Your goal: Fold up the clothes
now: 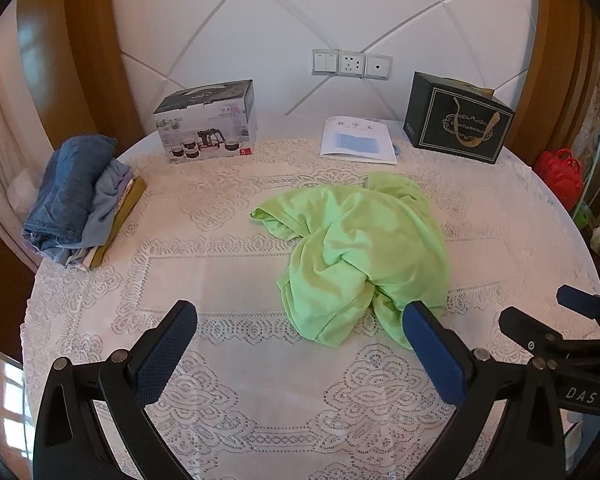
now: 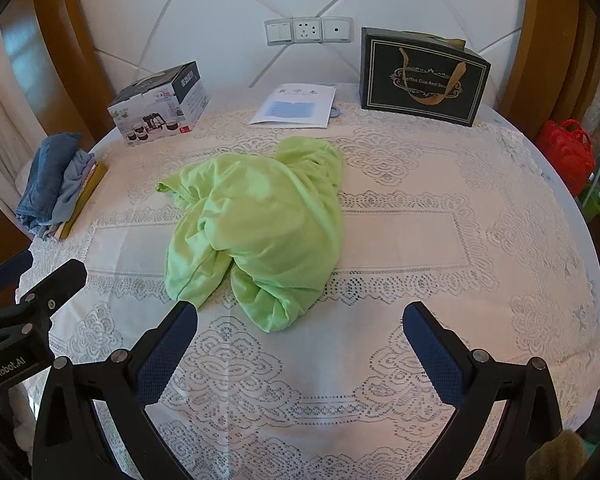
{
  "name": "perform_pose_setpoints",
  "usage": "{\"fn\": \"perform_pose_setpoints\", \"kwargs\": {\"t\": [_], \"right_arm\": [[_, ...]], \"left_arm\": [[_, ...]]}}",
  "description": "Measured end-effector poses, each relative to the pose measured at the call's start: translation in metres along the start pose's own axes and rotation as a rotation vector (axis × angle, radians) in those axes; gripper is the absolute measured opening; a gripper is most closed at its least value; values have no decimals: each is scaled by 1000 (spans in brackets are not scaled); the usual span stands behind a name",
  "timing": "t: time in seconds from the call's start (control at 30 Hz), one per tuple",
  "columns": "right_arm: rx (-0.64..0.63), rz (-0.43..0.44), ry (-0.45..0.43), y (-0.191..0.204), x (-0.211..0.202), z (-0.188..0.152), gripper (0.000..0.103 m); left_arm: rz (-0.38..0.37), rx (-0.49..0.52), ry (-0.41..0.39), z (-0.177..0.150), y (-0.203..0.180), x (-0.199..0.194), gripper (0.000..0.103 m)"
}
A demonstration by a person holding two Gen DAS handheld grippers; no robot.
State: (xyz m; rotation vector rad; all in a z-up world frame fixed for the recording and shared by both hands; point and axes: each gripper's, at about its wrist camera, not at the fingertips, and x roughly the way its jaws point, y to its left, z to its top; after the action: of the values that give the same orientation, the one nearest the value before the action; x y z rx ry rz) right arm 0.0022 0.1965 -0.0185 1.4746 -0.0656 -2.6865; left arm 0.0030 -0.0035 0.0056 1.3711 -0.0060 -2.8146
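Observation:
A crumpled light-green garment (image 1: pixel 360 248) lies in a heap on the lace tablecloth (image 1: pixel 240 264); it also shows in the right wrist view (image 2: pixel 260 224). My left gripper (image 1: pixel 300 316) is open and empty, above the cloth just in front of the garment's near edge, its right finger overlapping that edge in view. My right gripper (image 2: pixel 300 316) is open and empty, just in front of the garment's near end. The right gripper's fingers (image 1: pixel 540 332) show at the right edge of the left wrist view; the left gripper's fingers (image 2: pixel 48 288) show at the left of the right wrist view.
A stack of folded clothes (image 1: pixel 80 200) topped with blue denim sits at the table's left edge. At the back stand a tea-set box (image 1: pixel 206 124), a white booklet (image 1: pixel 358 140) and a dark gift box (image 1: pixel 458 120). A red bag (image 1: pixel 560 176) is beyond the table's right edge.

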Motion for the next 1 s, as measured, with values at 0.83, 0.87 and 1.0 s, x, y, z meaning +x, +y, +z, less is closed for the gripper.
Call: {"fn": "perform_pose_setpoints", "kwargs": {"t": [0.83,0.87,1.0], "right_arm": [[-15,-12,-6,5,-1,0,103],[-16,-13,-6,5,0,0,103],[-16,-14,2,5,2,2,103]], "left_arm": [[1,-16,15,-4,6,5,103],[1,-16,16,-4,6,5,103],[-4,-18,22,-3,7,6,103]]}}
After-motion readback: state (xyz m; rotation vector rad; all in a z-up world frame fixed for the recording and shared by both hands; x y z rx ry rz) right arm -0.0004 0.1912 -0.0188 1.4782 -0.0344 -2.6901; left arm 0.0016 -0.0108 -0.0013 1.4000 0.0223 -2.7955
